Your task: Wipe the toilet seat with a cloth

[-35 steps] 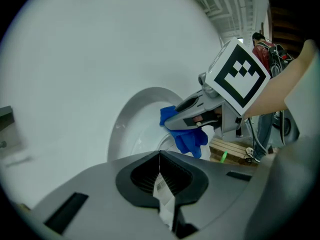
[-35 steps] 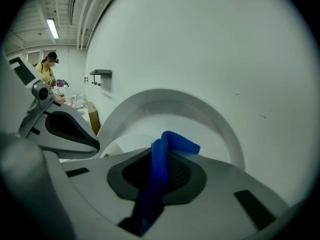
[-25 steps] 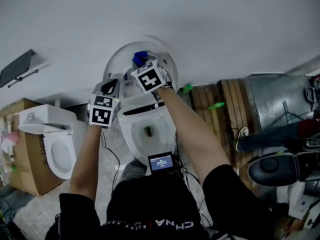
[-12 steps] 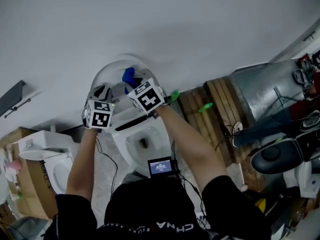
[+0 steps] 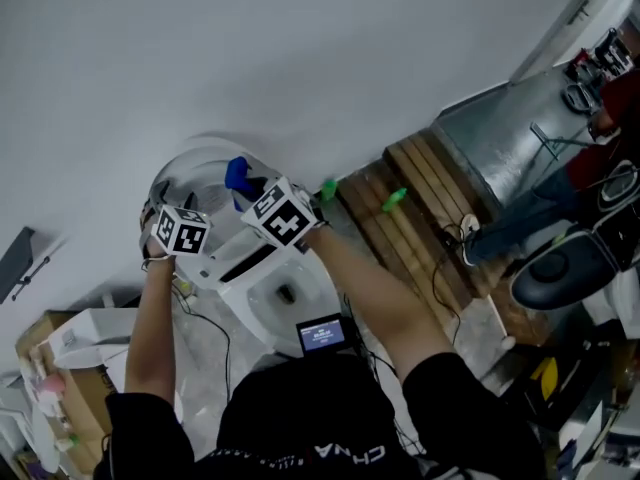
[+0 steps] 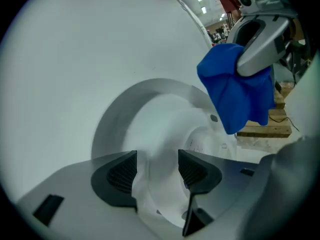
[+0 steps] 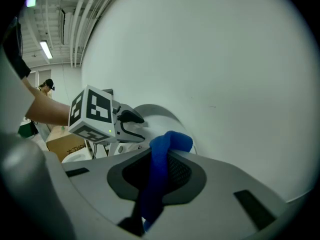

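Observation:
A white toilet (image 5: 285, 293) stands against the wall with its seat and lid (image 5: 190, 173) raised. My right gripper (image 5: 247, 194) is shut on a blue cloth (image 5: 238, 176), which it holds in front of the raised lid. The cloth (image 7: 167, 144) hangs bunched between its jaws (image 7: 157, 176). My left gripper (image 5: 158, 204) is at the lid's left edge. Its jaws have just been opening and now stand open (image 6: 157, 171). A white rim of the raised lid (image 6: 160, 114) shows in the gap, and the pads do not press on it. The cloth (image 6: 235, 99) hangs at the upper right there.
A wooden pallet (image 5: 400, 218) and a grey metal cabinet (image 5: 500, 138) lie to the toilet's right. A second toilet (image 5: 90, 333) and a cardboard box (image 5: 40, 368) are at the lower left. A small screen (image 5: 322, 335) sits on the person's chest. The white wall (image 5: 300, 48) is close behind.
Both grippers have shifted left and up along the raised lid. The left gripper's jaws have gone from shut to open. The right gripper still holds the blue cloth.

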Demonstrator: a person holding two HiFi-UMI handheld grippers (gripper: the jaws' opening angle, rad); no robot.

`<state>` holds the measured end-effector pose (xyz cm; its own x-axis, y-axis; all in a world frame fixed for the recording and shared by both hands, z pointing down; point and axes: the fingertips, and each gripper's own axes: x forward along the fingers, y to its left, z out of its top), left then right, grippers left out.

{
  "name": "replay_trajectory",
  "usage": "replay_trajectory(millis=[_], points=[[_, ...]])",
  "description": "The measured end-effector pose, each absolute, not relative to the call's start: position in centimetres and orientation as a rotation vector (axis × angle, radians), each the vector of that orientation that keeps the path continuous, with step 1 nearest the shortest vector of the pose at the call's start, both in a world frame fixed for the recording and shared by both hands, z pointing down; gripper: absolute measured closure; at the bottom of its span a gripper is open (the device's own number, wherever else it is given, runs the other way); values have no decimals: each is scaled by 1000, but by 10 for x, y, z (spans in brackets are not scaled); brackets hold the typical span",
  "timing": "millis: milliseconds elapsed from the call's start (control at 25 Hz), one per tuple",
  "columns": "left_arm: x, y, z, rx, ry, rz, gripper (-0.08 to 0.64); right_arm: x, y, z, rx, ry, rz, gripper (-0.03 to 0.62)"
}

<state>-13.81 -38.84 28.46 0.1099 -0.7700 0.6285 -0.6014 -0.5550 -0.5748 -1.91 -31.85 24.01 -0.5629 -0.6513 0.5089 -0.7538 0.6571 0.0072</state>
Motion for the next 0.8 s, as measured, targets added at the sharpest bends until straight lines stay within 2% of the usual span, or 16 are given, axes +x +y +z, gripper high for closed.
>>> replay_trajectory(millis=[240,320,600,800], points=[[-130,-391,289,-2216,1295,-1540,319,9,-303,242,1118,-2411,317,540],[-125,-389,291,-2249,1277,-1564,371,18,-298,243,1121,-2412,325,540],[-123,-381,286,-2418,1325,-1516,371,29,-281,244,1091,-2436,339,540],[-108,-343,278,-2375,1142,-1600,372,28,-268,236,1044,-2484,336,540]])
